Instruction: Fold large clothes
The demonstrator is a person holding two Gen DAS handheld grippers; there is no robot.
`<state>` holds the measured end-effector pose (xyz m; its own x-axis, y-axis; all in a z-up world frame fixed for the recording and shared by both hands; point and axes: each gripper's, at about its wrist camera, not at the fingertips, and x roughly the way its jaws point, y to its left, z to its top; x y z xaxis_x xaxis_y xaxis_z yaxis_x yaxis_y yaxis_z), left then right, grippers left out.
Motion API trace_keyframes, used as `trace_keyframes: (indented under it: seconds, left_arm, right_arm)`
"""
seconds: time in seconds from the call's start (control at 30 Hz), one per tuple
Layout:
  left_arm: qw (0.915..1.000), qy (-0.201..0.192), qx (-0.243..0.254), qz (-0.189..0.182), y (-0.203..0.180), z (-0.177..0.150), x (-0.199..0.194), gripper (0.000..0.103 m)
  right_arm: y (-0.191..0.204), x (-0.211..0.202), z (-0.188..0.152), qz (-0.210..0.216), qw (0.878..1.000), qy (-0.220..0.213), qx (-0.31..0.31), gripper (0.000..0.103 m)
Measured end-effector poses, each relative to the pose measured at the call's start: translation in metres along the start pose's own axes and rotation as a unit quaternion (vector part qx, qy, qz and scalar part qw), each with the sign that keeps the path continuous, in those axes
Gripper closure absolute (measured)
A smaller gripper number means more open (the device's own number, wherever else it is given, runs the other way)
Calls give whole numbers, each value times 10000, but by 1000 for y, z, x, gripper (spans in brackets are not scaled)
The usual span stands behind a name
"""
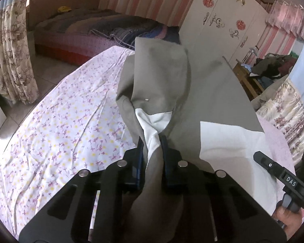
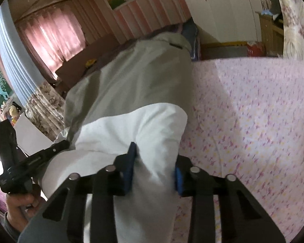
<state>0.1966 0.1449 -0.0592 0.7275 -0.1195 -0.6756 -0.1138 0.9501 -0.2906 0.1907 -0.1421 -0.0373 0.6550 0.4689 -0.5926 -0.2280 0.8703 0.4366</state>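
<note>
Blue-padded fingers (image 1: 164, 151) of the left gripper (image 1: 152, 149) pinched tight on a bunched edge of the grey garment (image 1: 162, 75), white lining (image 2: 131, 129) squeezed up between them. Same story on the right gripper (image 2: 155, 168): pads sunk into a fat wad of that lining, jaws standing wider only because the bundle is thicker there. Garment itself stretched out across the bed over the floral sheet (image 1: 56, 125), near end lifted off the surface by both grips, far end lying toward the foot of the bed. Looks like a pair of trousers or a lined jacket, hard to say through the fisheye, so not swearing to either. Each holder's hand in the other camera's corner too: right hand (image 1: 289, 220) on its handle in the left view, left hand (image 2: 20, 202) low in the right view. As for the step: seems like the start of a fold, edge grabbed at two spots and ready to be carried. Next move probably needs both grips raised together and swept forward over the flat part, kept level and apart so the cloth stays taut between them, then lowered so the near edge lands square on the far one. Main risk probably the slippery lining sliding out of the looser right-hand bundle mid-carry, or the fold landing crooked.
</note>
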Motion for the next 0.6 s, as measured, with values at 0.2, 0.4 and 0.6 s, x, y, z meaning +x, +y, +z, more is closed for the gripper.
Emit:
trace_keyframes:
  seconds: [0.2,0.4,0.6]
  left_arm:
    - [9993,-175,313,-111,-39,12,-19,95]
    - [9960,-284,737,-408,-116,12,-26,96]
    - [9902,-296,1164,-714,-209,-5,-18,96]
  right_arm:
    - [-5,-34,19,-135,9989,-333,-303,77]
    - [-37,-88,37,-508,9956,-666,-423,77]
    - [-101,-145,48,-1099,9887,-902,-473,77]
